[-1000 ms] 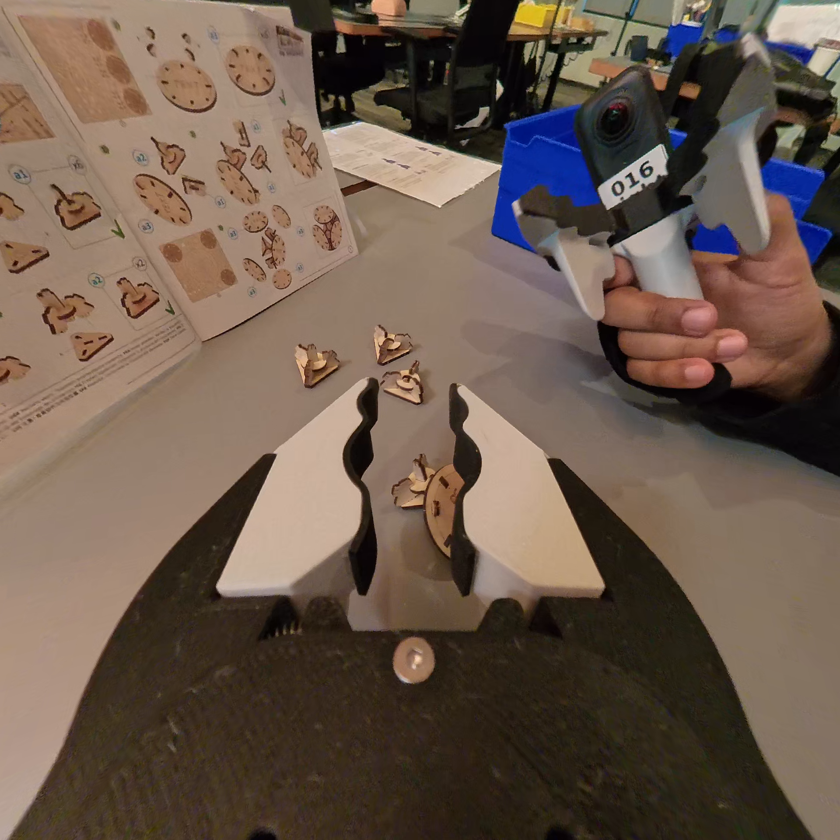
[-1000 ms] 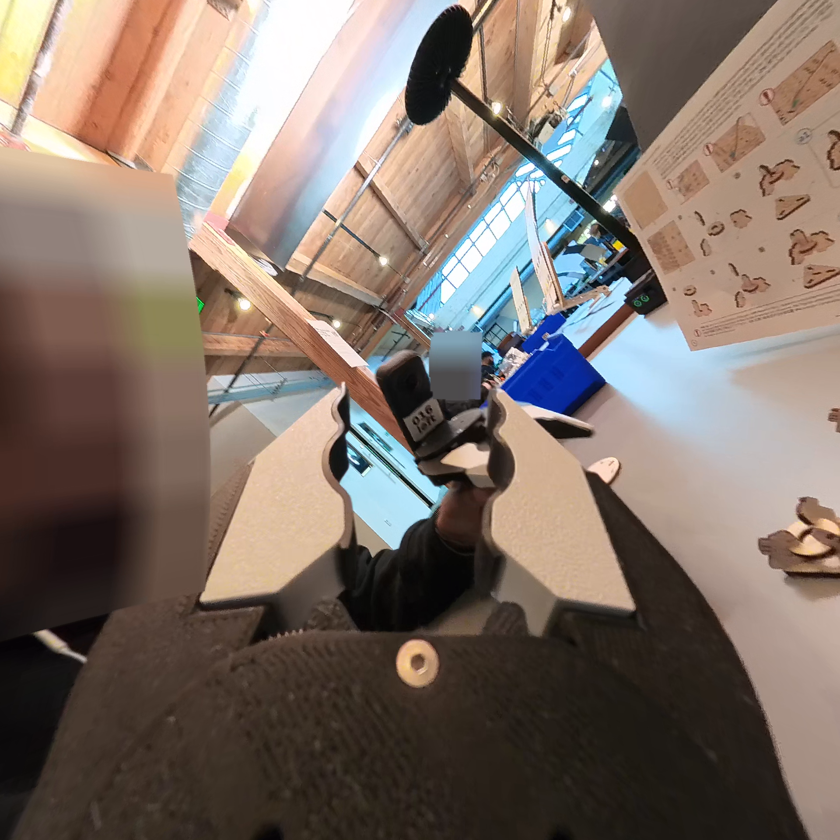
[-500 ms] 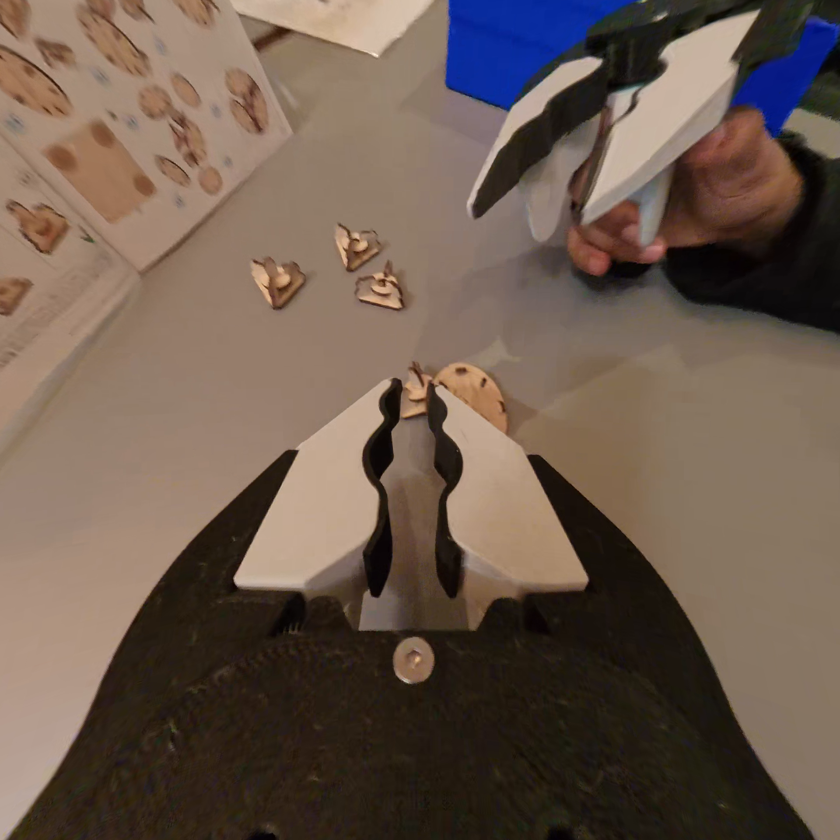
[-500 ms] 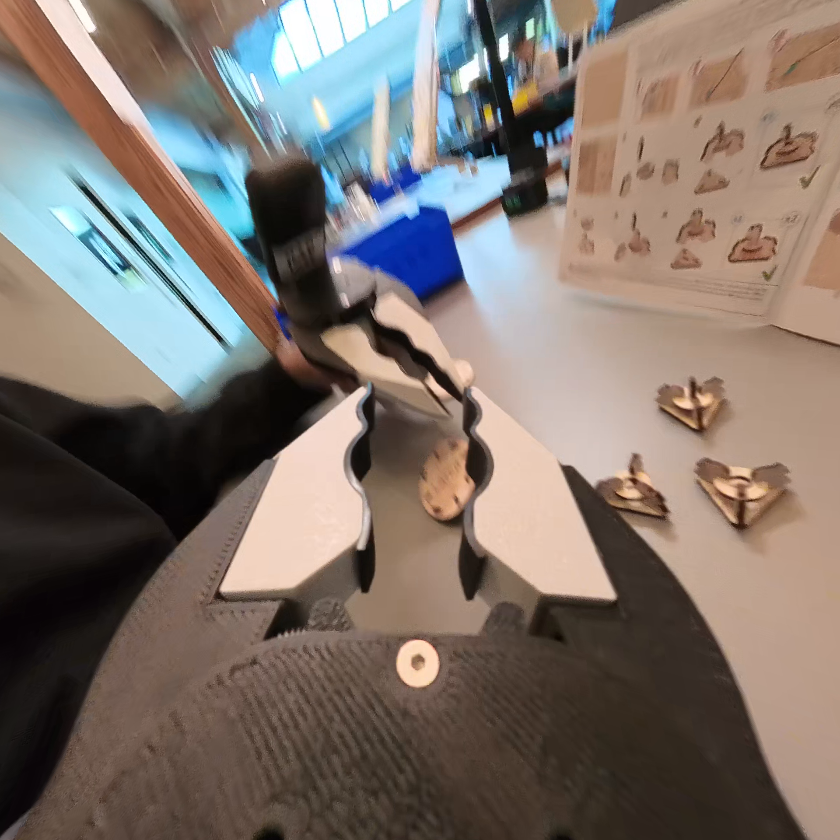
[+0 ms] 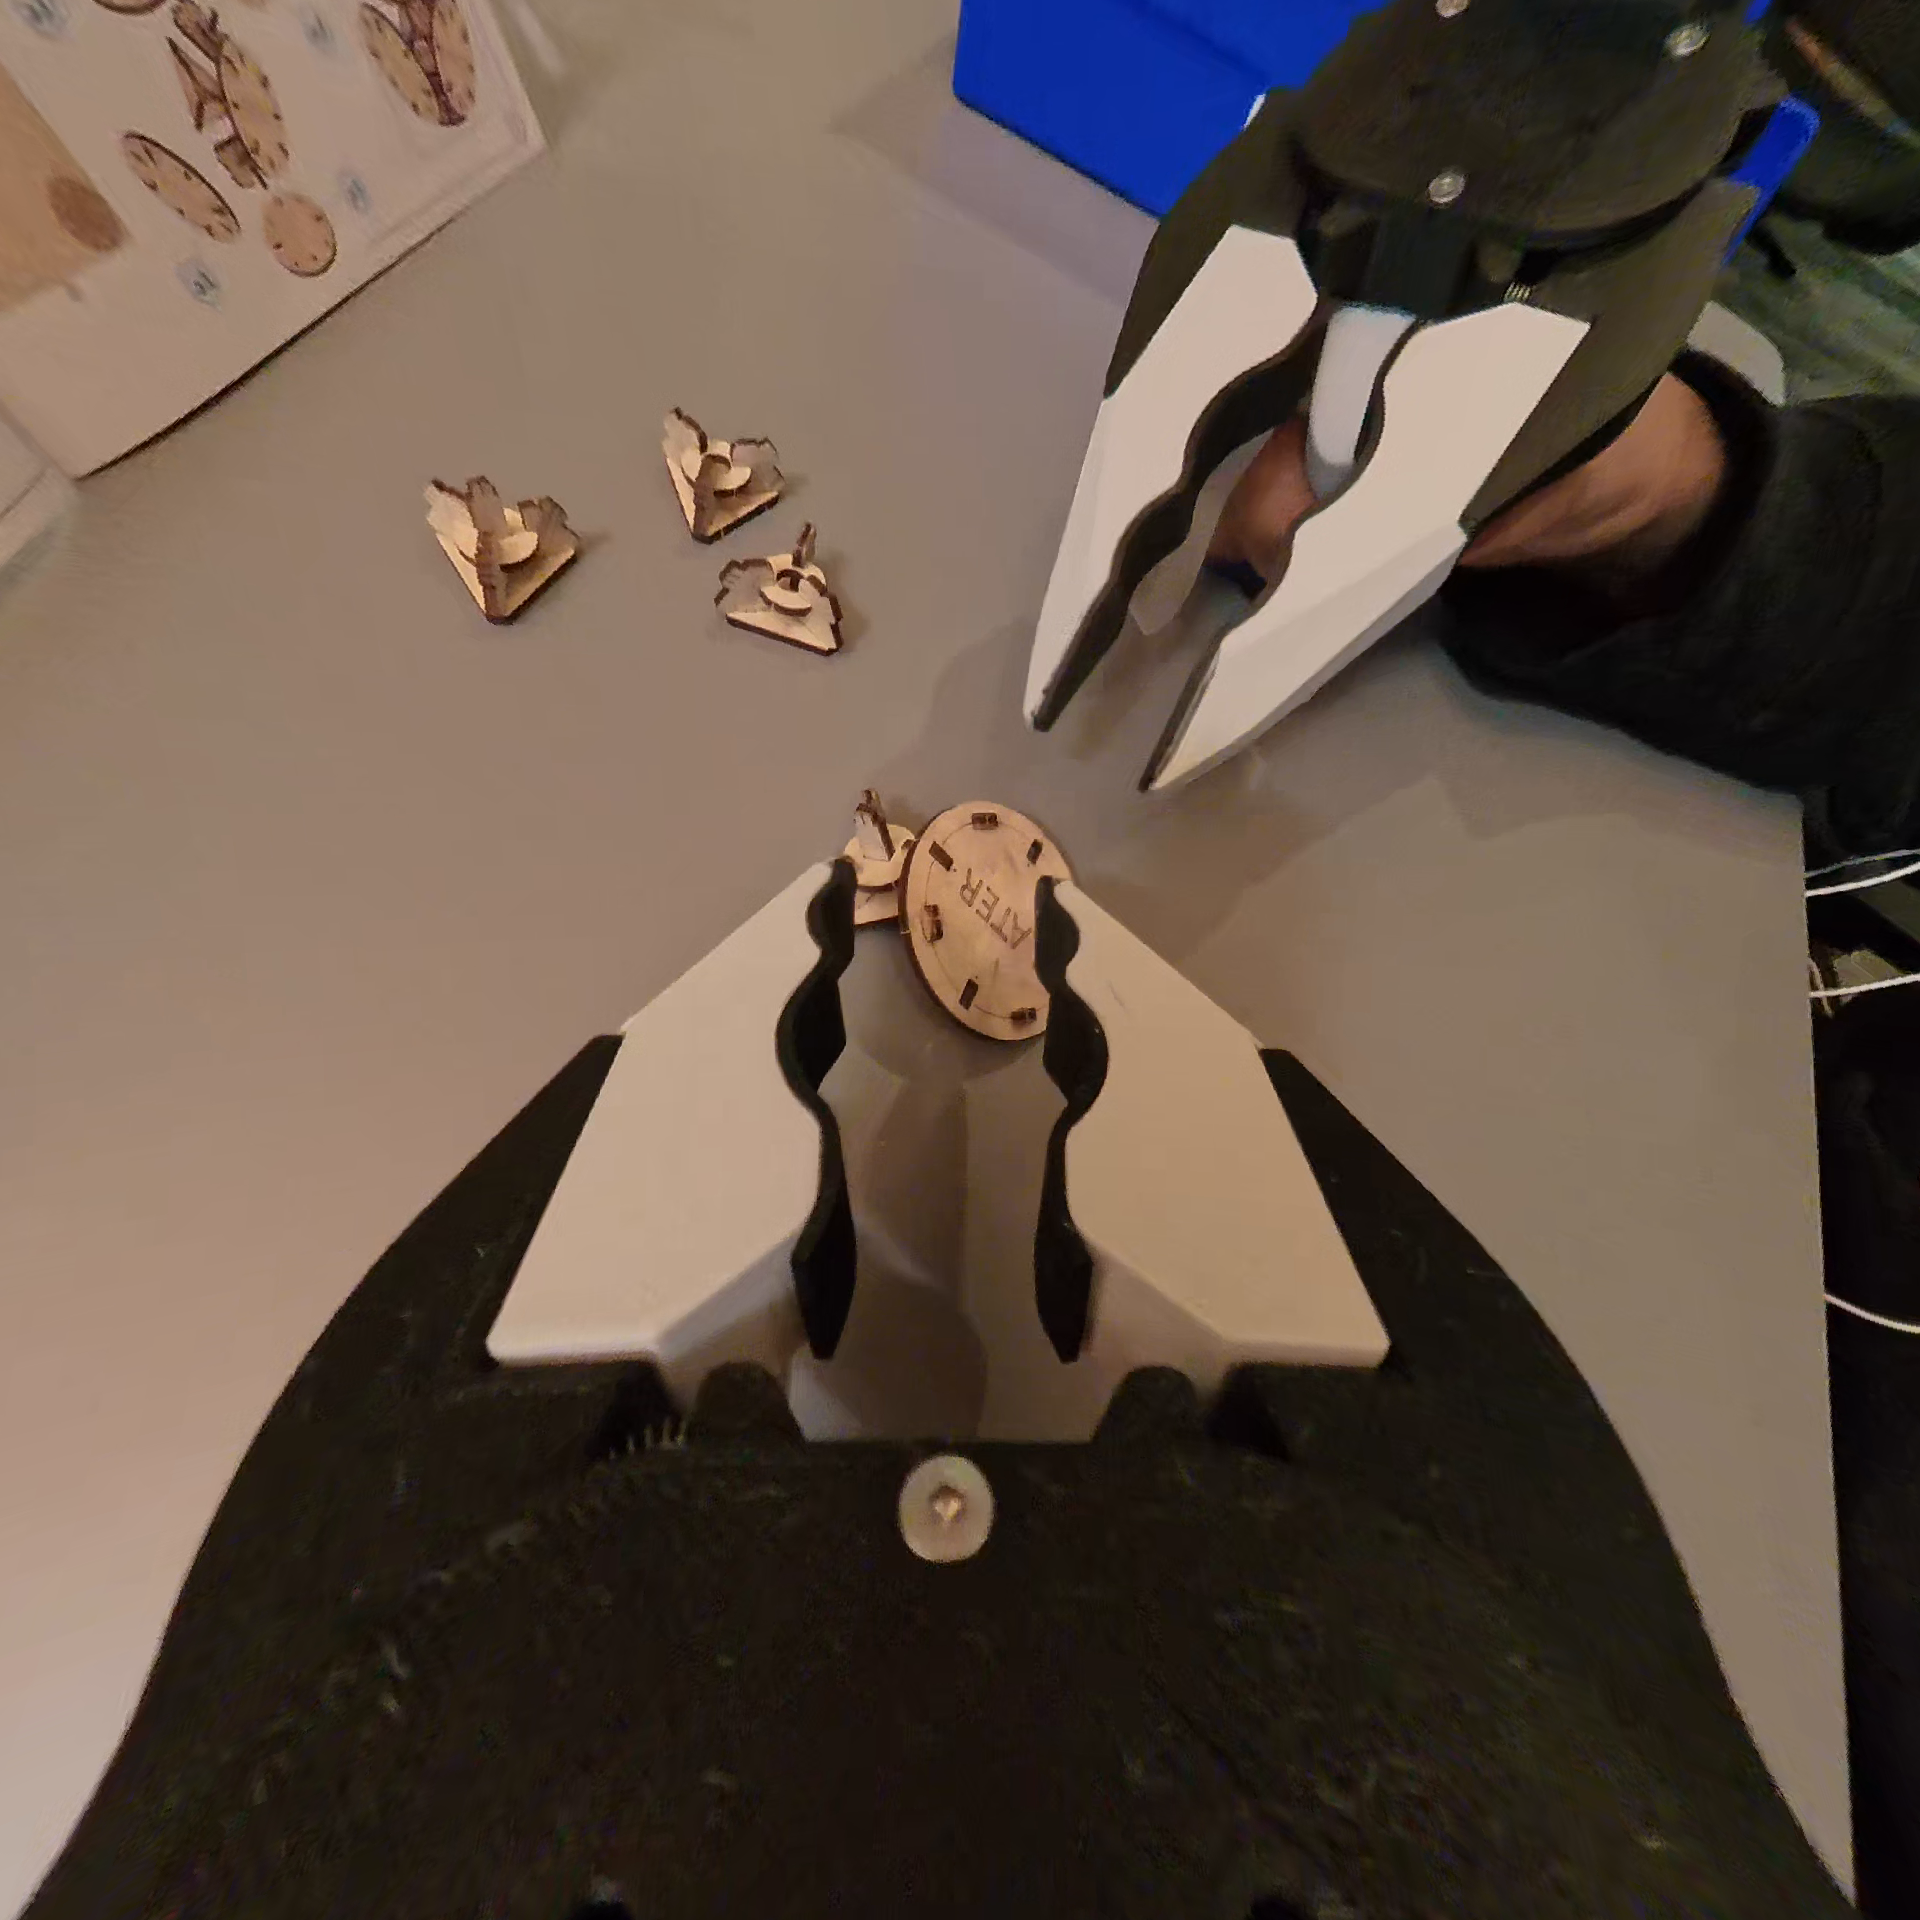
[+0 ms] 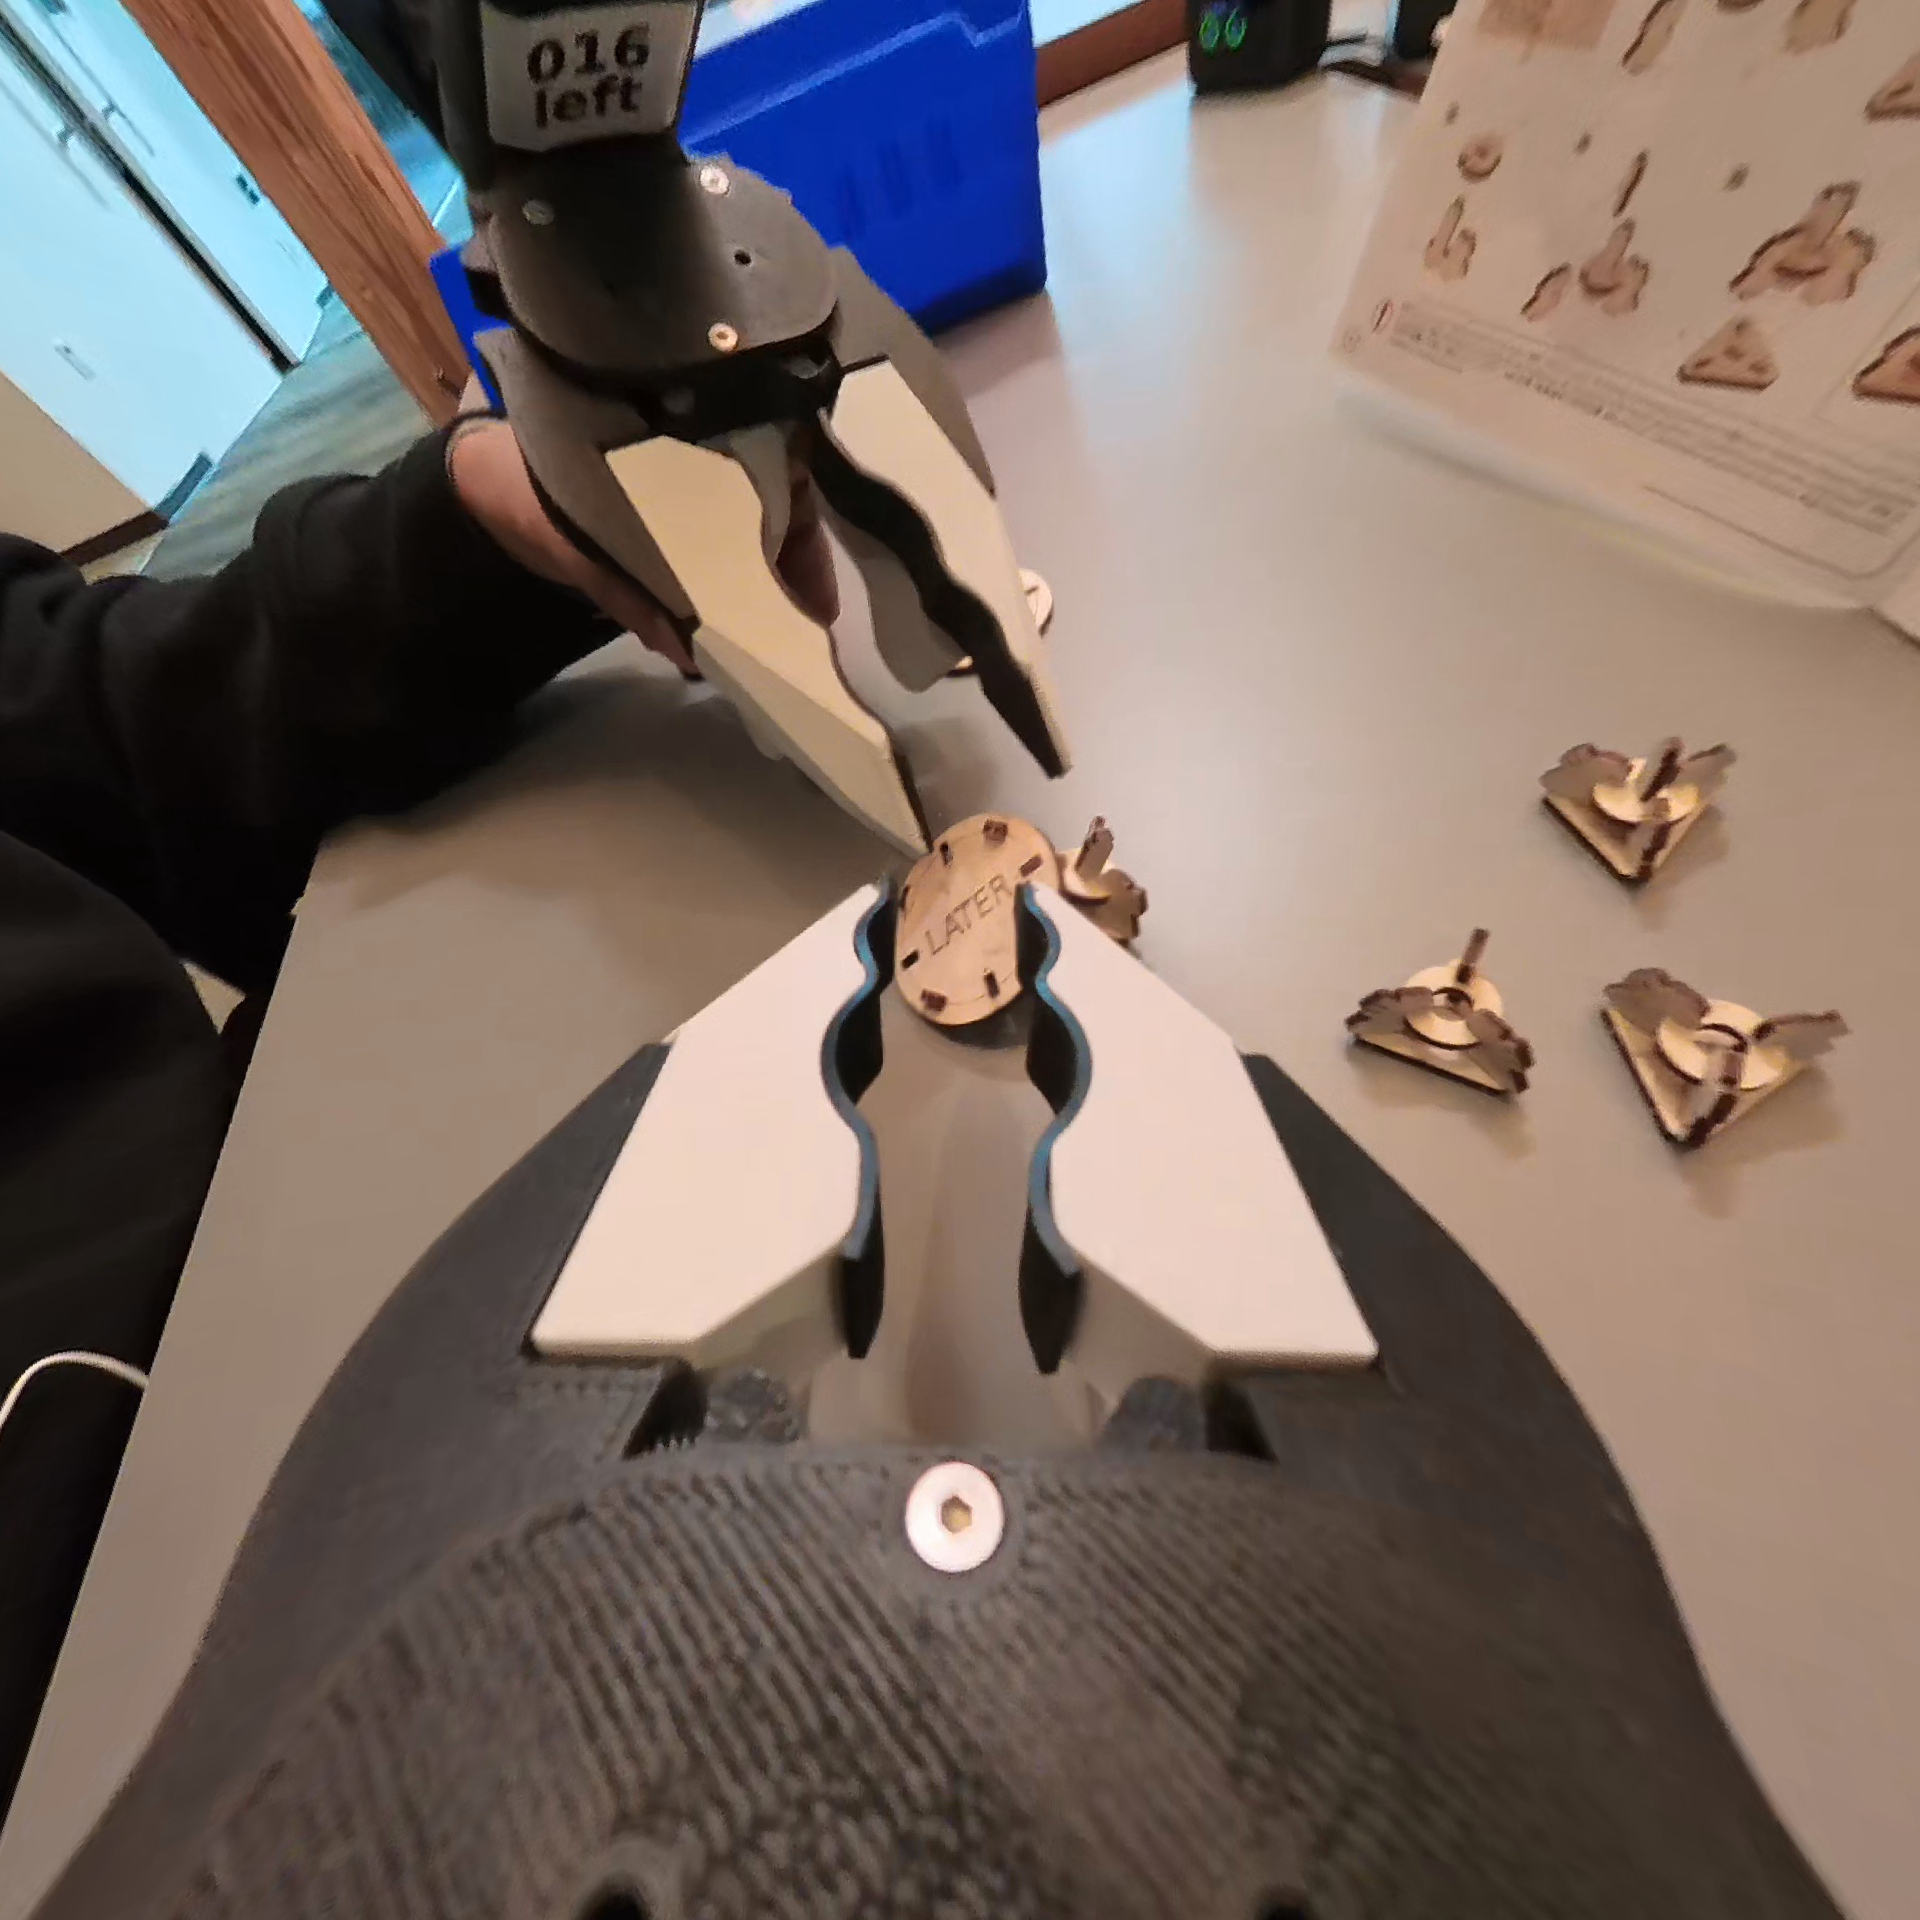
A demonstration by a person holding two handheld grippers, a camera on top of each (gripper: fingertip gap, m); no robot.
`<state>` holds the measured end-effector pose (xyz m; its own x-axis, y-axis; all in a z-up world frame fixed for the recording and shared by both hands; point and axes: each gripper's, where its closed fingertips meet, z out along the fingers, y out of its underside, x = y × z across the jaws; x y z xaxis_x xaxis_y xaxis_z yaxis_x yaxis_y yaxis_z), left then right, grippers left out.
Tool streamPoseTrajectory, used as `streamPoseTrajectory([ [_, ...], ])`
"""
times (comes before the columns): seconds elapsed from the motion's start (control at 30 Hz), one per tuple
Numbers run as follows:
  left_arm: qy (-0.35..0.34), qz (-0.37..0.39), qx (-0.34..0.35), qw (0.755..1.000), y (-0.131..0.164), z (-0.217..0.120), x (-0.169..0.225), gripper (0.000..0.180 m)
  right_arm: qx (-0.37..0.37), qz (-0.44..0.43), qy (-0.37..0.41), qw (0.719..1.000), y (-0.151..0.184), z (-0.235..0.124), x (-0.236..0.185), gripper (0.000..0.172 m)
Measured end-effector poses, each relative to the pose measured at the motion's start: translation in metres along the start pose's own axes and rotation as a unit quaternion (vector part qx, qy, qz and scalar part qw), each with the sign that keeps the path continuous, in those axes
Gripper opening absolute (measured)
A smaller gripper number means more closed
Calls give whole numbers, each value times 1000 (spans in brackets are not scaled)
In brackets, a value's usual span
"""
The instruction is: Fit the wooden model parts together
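Observation:
A round wooden disc (image 5: 971,925) lies tilted on the grey table (image 5: 416,831), leaning on a small wooden piece (image 5: 871,857). My left gripper (image 5: 940,883) is open and its tips stand on either side of the disc in its own view. The right wrist view shows the left gripper (image 6: 982,805) just behind the disc (image 6: 961,935), not clasping it. My right gripper (image 6: 956,894) is open, with the disc showing between its tips. The left wrist view shows the right gripper (image 5: 1096,748) hanging a little off the disc, with nothing in it.
Three triangular wooden assemblies (image 5: 499,545) (image 5: 717,483) (image 5: 784,603) sit farther out on the table. An instruction sheet (image 5: 208,156) stands at the back and a blue bin (image 5: 1091,94) beside it. The table edge (image 5: 1808,935) runs close on the right gripper's side. Only a small space, under 4 cm, lies between the two pairs of fingers.
My right gripper swung down from pointing at the ceiling to the disc, and its jaws narrowed. My left gripper drew back with jaws nearly shut, then opened again by the disc.

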<state>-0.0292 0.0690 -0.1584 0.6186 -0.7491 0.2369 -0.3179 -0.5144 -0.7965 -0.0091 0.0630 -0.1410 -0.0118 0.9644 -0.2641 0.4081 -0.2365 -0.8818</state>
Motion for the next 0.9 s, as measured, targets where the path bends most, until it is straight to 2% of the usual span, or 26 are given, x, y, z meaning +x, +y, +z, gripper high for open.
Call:
streamPoseTrajectory([
  [0.13, -8, 0, -12, 1000, 4, 3, -2, 35, -24, -10, 3, 1000, 6, 5, -1, 24],
  [0.43, -22, 5, -46, 999, 16, 10, -5, 26, -59, -3, 60, 996, 17, 10, 14, 35],
  [0.6, -13, 7, -45, 999, 15, 10, -2, 19, -107, 13, 43, 993, 32, 16, 11, 34],
  [0.67, -11, 9, -46, 999, 15, 11, -1, 18, -127, 15, 32, 991, 39, 19, 7, 29],
  [0.9, -12, 15, -47, 999, 16, 11, 0, 18, -118, 12, 28, 993, 36, 18, 6, 22],
])
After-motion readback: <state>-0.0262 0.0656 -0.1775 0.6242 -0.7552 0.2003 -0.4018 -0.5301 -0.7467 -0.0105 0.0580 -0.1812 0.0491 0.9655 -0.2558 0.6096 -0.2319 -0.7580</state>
